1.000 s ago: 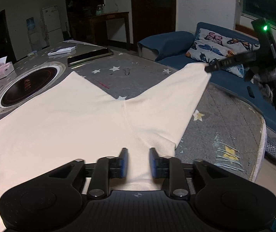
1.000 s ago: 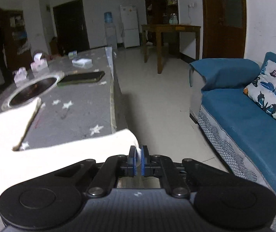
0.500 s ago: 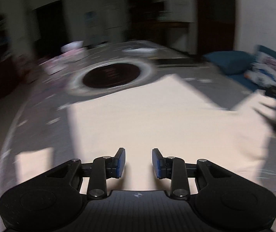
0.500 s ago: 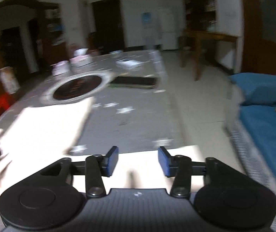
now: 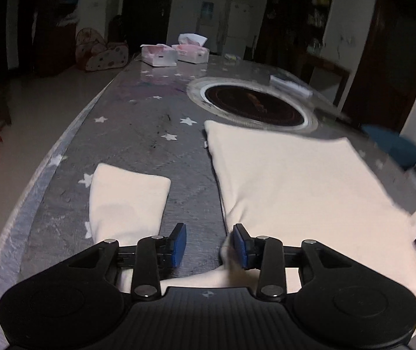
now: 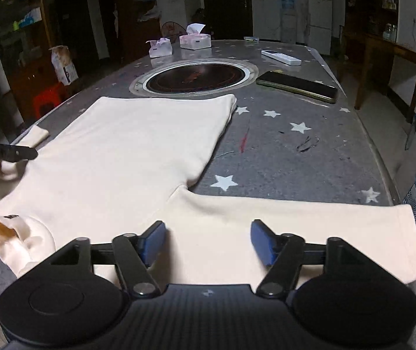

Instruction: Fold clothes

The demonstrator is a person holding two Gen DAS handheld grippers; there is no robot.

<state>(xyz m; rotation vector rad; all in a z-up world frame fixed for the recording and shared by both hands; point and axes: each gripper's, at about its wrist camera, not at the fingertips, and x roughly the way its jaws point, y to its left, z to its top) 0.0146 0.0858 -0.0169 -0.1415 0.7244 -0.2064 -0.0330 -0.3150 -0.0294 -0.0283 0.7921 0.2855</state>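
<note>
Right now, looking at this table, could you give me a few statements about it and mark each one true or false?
1. The cream shirt lies spread on the table. True.
2. The right gripper is clamped on a sleeve. False: its jaws stand apart above the sleeve, having just been opening.
3. A dark phone lies on the shirt. False: it lies on the bare table beside it.
4. Two tissue boxes stand at the far end. True.
</note>
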